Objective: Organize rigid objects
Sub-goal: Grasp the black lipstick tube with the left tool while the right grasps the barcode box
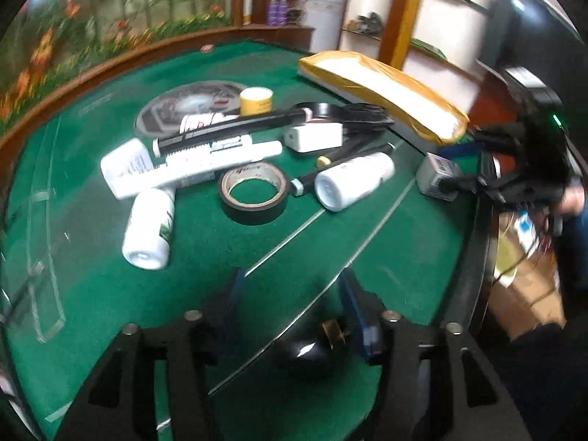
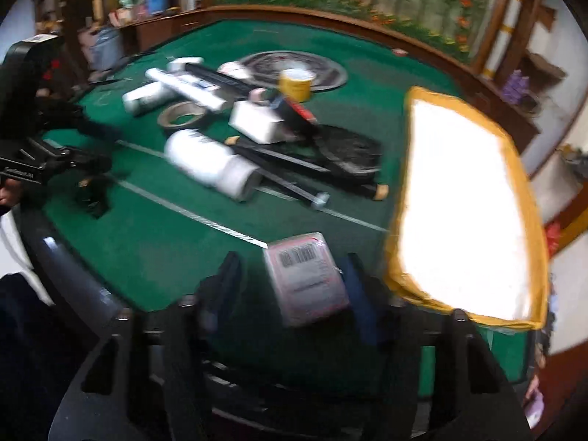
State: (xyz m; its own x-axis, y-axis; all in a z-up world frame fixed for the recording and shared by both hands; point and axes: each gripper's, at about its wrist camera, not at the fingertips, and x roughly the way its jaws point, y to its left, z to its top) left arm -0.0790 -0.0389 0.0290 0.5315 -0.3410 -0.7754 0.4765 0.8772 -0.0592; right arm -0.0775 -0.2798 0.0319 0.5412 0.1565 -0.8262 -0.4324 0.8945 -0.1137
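Barcoded box [image 2: 307, 279] between the right gripper [image 2: 294, 283] fingers — seemingly unclamped.
Left gripper [image 1: 294, 301] straddles a black plug [image 1: 312, 356], released — both poised to sort clutter.

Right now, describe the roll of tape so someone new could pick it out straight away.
On the green table, look just in front of the heap of white bottles and pens. The tape roll lies flat there, the only ring, dark outside with a tan core.
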